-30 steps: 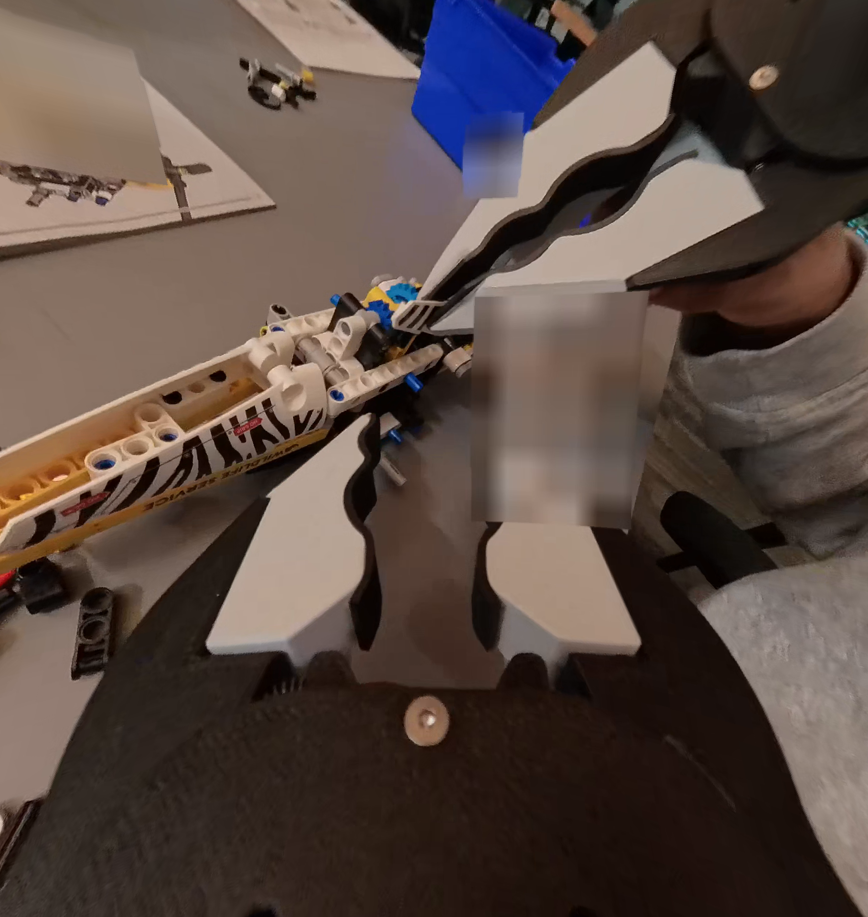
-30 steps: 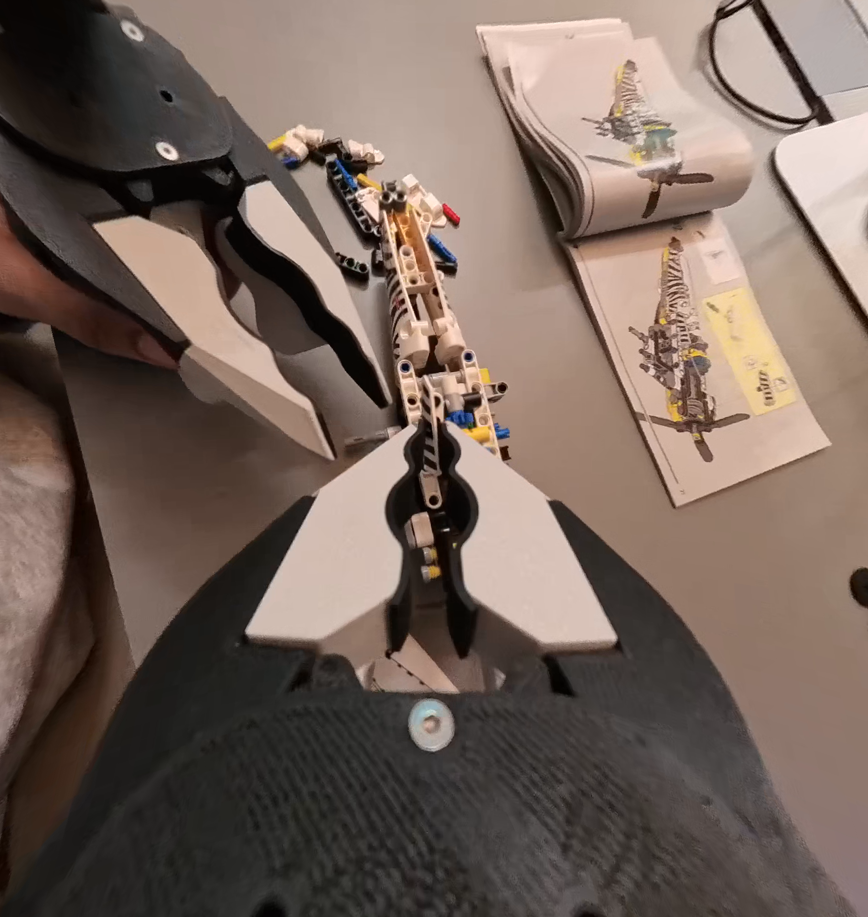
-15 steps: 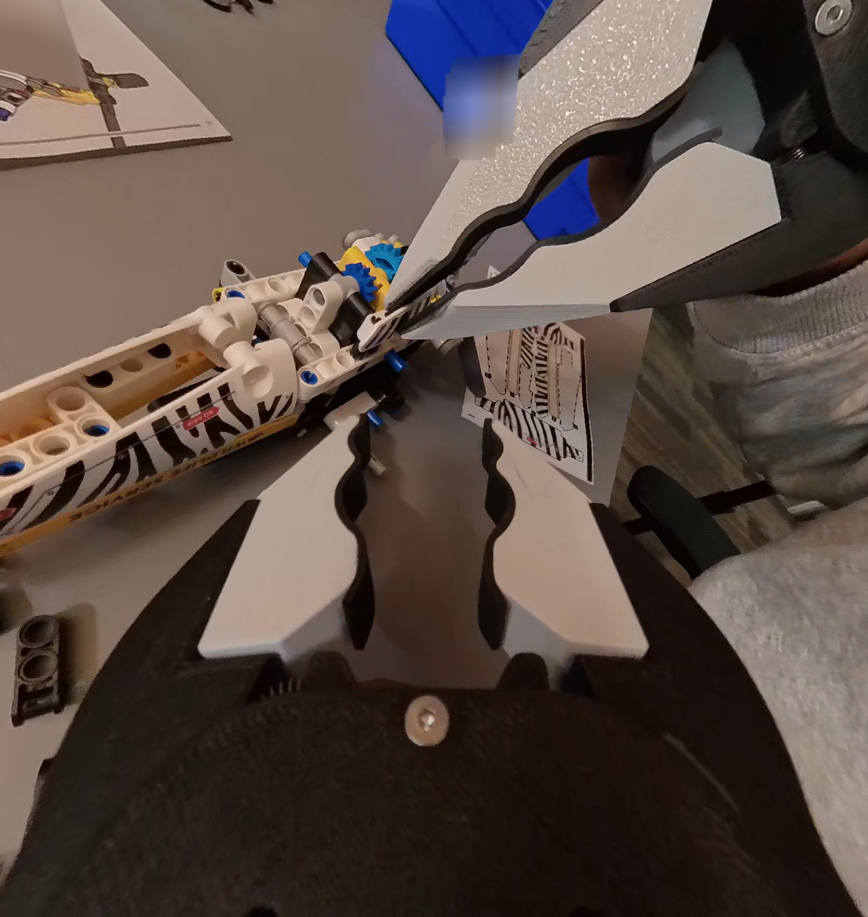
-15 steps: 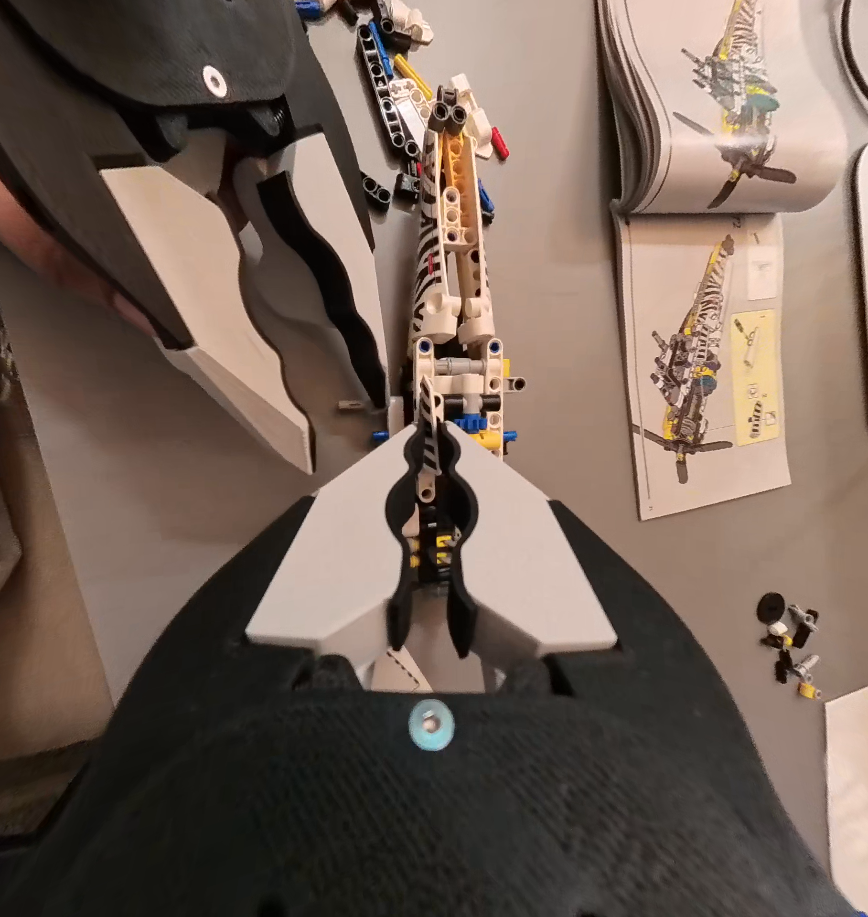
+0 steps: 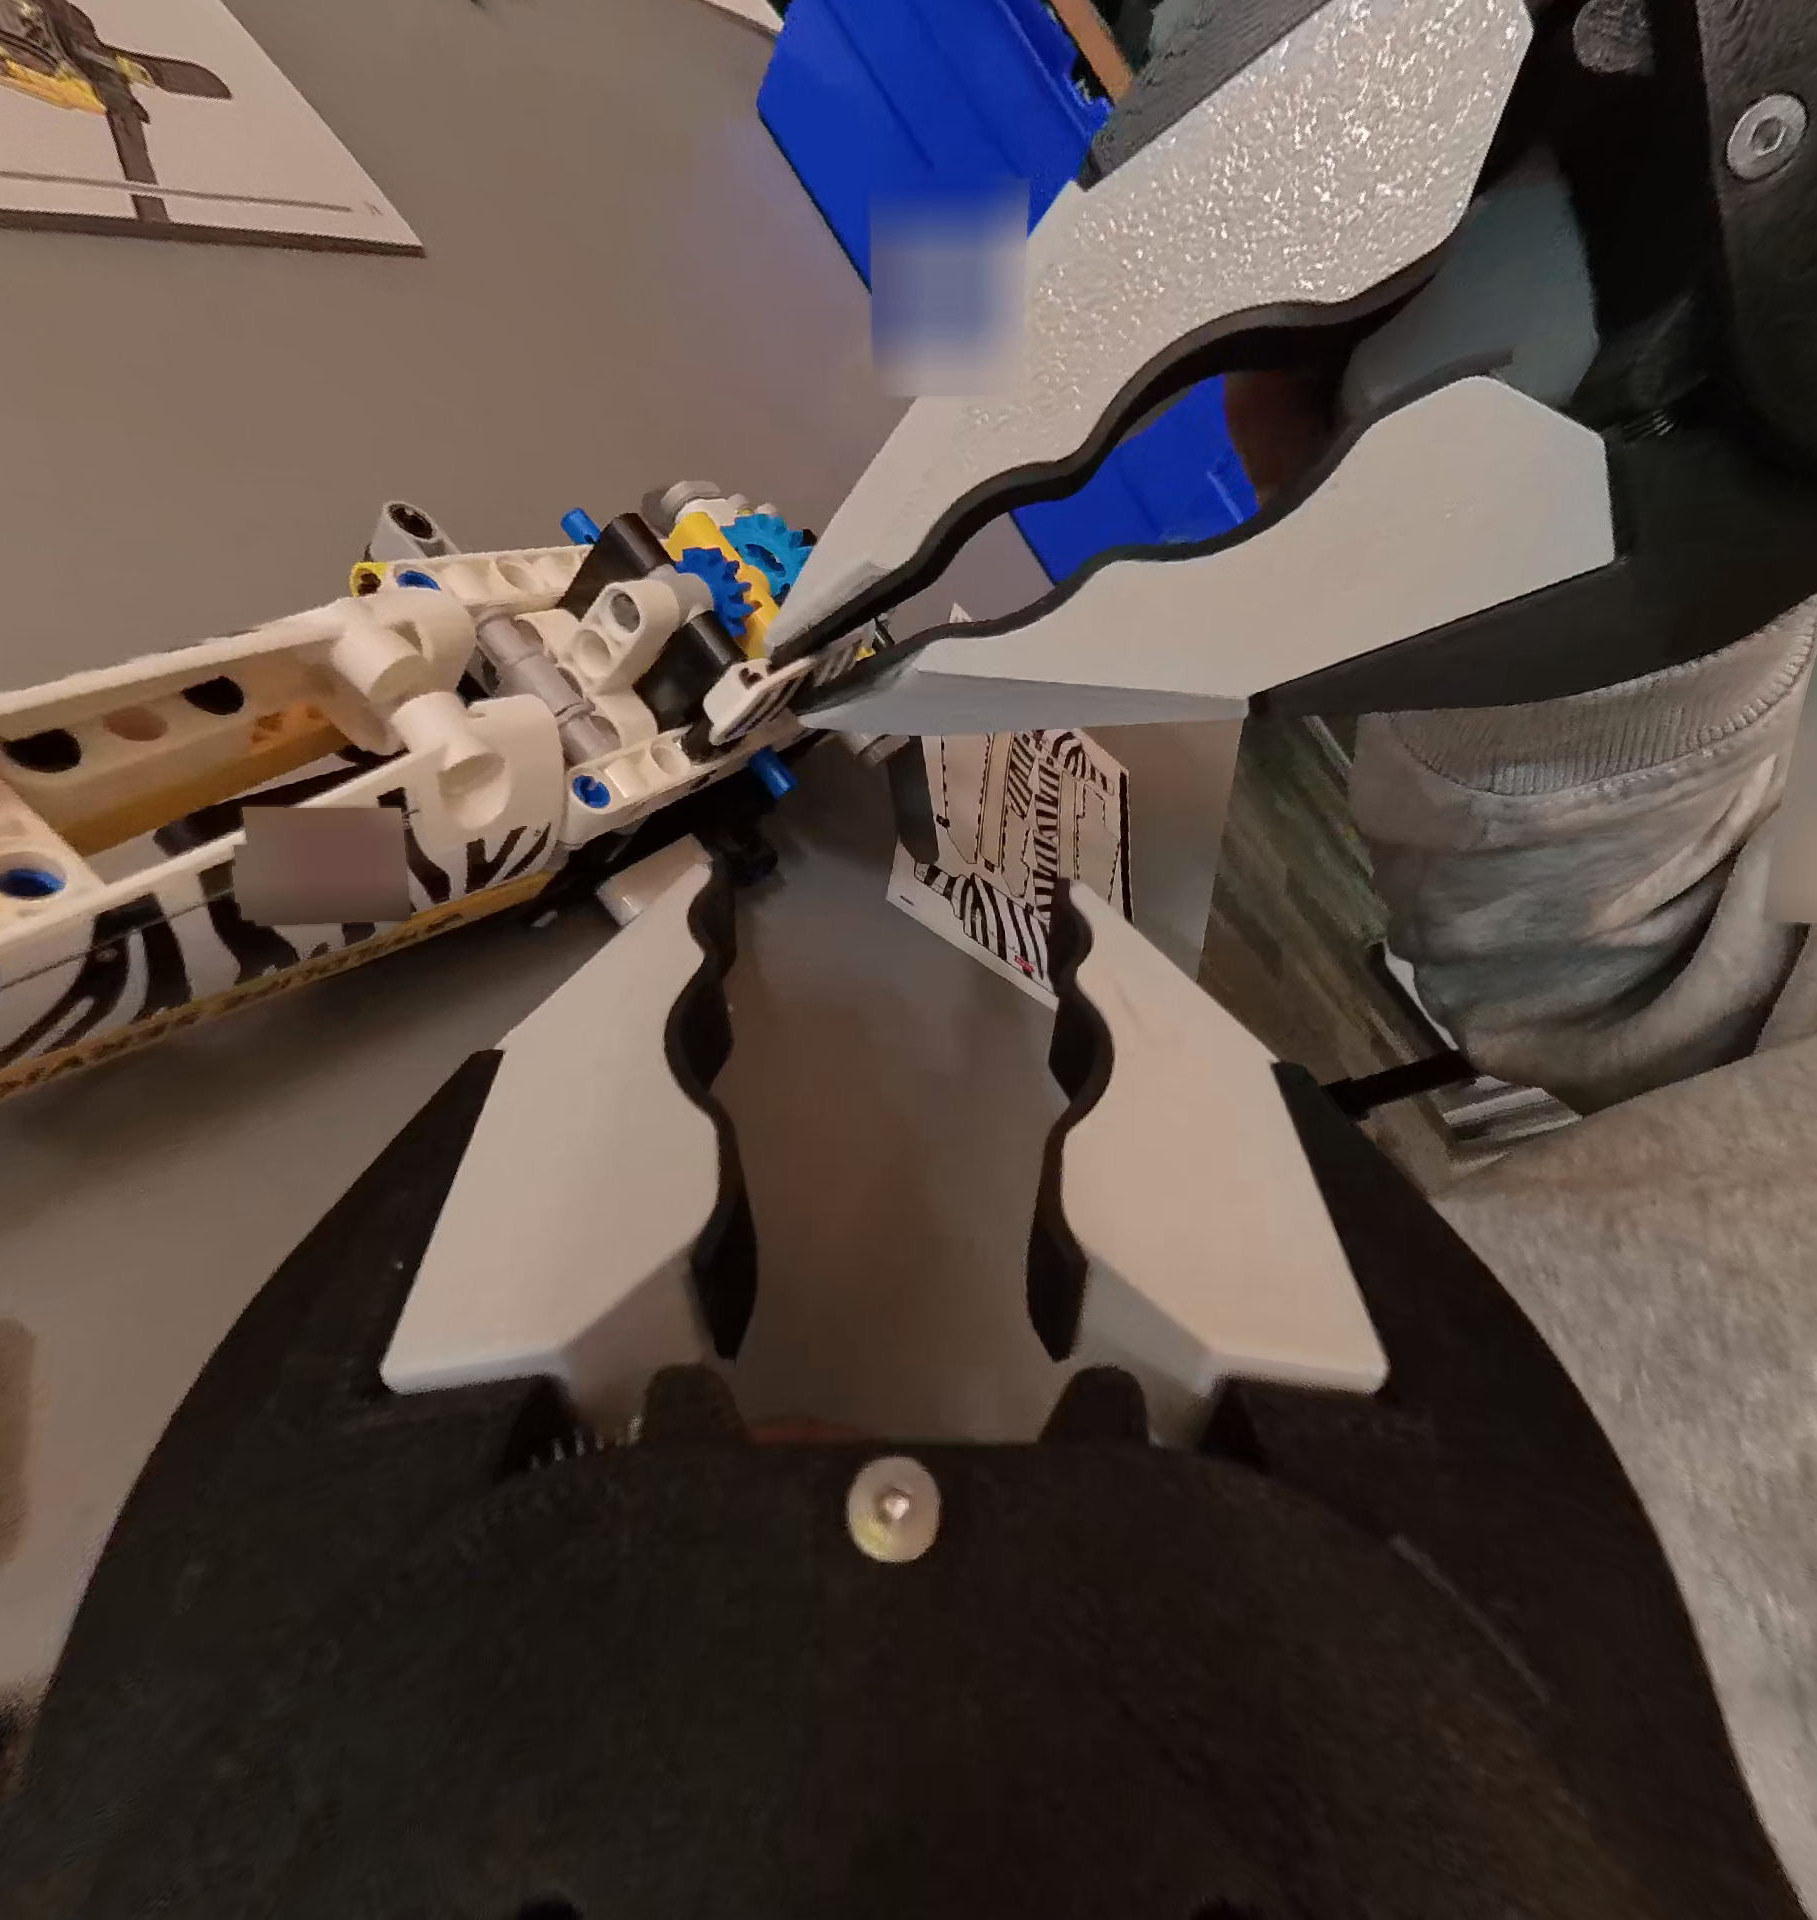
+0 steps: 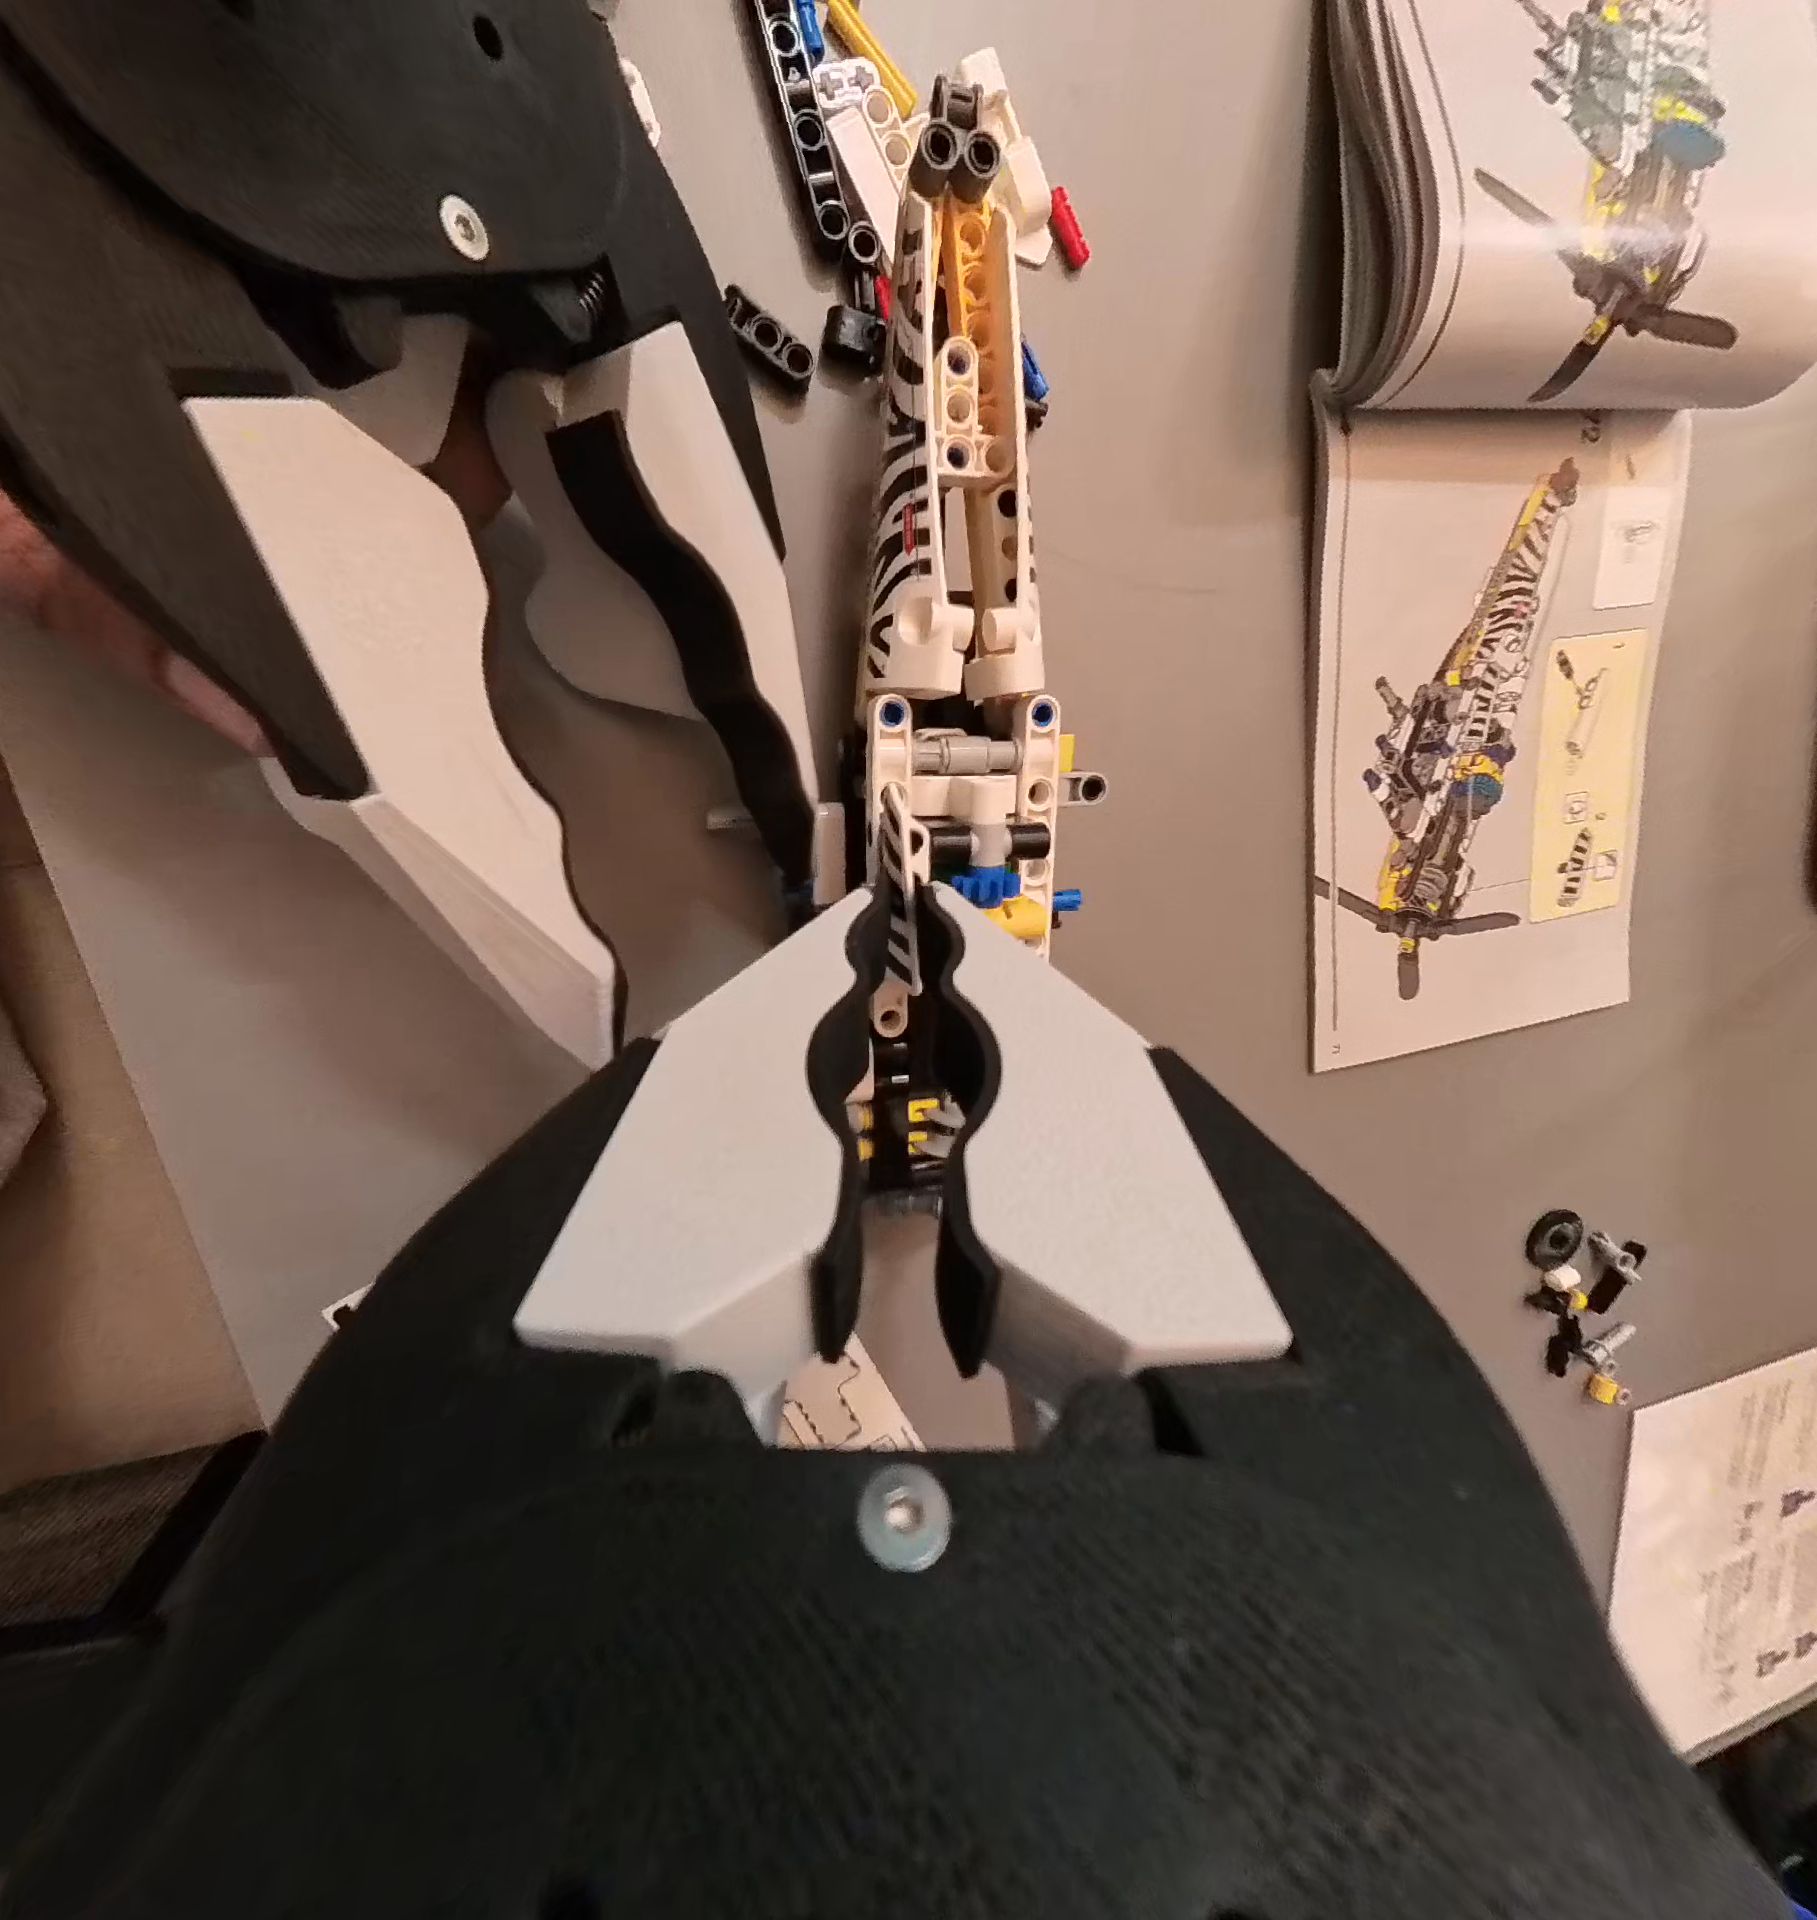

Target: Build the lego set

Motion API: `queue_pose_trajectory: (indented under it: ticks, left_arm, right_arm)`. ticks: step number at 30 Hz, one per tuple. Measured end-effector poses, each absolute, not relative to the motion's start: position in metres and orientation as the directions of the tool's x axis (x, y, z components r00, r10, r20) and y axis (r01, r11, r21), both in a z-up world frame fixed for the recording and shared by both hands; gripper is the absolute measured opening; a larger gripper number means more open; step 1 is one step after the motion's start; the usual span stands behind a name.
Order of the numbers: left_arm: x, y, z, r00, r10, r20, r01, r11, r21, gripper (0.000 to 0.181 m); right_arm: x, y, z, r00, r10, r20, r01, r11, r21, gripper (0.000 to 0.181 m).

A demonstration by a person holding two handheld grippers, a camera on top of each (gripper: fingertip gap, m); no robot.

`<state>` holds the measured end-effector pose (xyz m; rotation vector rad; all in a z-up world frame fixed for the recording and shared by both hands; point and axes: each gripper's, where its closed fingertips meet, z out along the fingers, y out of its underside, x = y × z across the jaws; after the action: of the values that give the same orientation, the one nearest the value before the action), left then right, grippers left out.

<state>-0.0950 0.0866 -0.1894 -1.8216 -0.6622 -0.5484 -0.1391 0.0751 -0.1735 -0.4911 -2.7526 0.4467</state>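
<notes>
The long white lego model (image 5: 447,717) with zebra stripes and a yellow underside lies on the grey table; it also shows in the right wrist view (image 6: 961,488). My right gripper (image 6: 904,904) is shut on a small zebra-striped white beam (image 6: 899,847) and holds its end against the model's near end, beside the blue gears (image 5: 748,571). In the left wrist view the right gripper (image 5: 795,681) comes in from the upper right with the beam (image 5: 758,698). My left gripper (image 5: 888,894) is open and empty, its left fingertip beside the model's near end. It also shows in the right wrist view (image 6: 706,925).
A zebra sticker sheet (image 5: 1018,852) lies by the table edge. An open instruction booklet (image 6: 1465,727) lies right of the model. Loose parts (image 6: 831,156) lie by the model's far end, small parts (image 6: 1584,1299) and a paper (image 6: 1745,1538) at right. A blue bin (image 5: 914,135) stands behind. Some 5 cm of space lies between my two pairs of fingers.
Both grippers have moved closer to the model's near end. The right gripper has brought the striped beam against the model. The left gripper has stayed open.
</notes>
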Motion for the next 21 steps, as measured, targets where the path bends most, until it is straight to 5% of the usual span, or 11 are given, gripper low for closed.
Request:
queue_pose_trajectory:
  ticks: [21]
  left_arm:
    - [-0.1001, 0.0835, -0.1828, 0.734, 0.176, 0.655, 0.678, -0.22, -0.701, 0.061]
  right_arm:
    - [-0.1451, 0.0696, -0.172, -0.895, 0.341, 0.286, 0.256, 0.92, -0.297, 0.003]
